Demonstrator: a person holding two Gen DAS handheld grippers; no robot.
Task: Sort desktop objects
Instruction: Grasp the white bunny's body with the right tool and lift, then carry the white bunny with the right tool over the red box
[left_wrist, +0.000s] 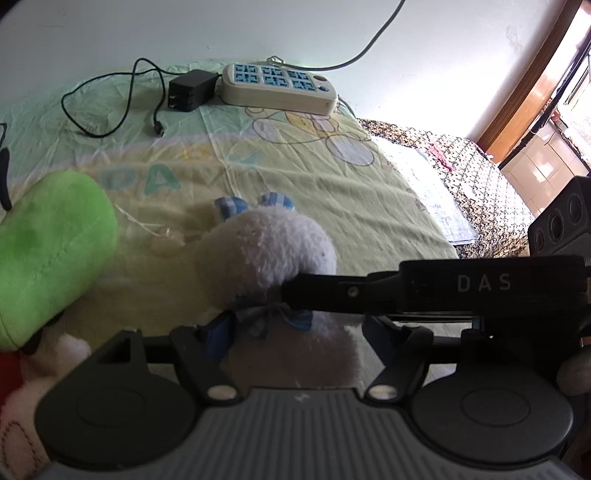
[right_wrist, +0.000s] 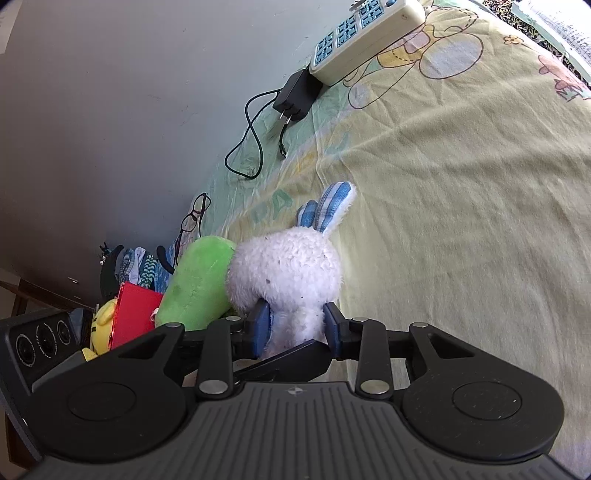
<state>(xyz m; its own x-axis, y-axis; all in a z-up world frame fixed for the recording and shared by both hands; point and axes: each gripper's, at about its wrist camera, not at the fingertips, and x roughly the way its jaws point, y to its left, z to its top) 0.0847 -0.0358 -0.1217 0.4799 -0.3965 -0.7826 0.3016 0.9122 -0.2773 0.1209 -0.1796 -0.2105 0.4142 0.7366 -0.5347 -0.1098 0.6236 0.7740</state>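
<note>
A white plush rabbit (left_wrist: 266, 243) with blue checked ears lies on a yellow-green cartoon cloth (left_wrist: 332, 177). My left gripper (left_wrist: 299, 332) stands astride its body below the blue bow, which fills the gap between the fingers and touches the left pad (left_wrist: 221, 334). The right gripper's black finger (left_wrist: 424, 288) crosses in from the right and presses into the rabbit's neck. In the right wrist view, my right gripper (right_wrist: 297, 328) is shut on the rabbit (right_wrist: 284, 273) just below its head, with the fur squeezed between both blue pads. A green plush (left_wrist: 51, 254) lies against the rabbit's left side.
A cream power strip (left_wrist: 277, 86) and a black charger (left_wrist: 192, 90) with its cable lie at the far edge by the wall. Glasses (right_wrist: 194, 216), a red box (right_wrist: 135, 317), a yellow plush (right_wrist: 101, 325) and folded cloths crowd the left. Paper (left_wrist: 428, 188) lies on the right.
</note>
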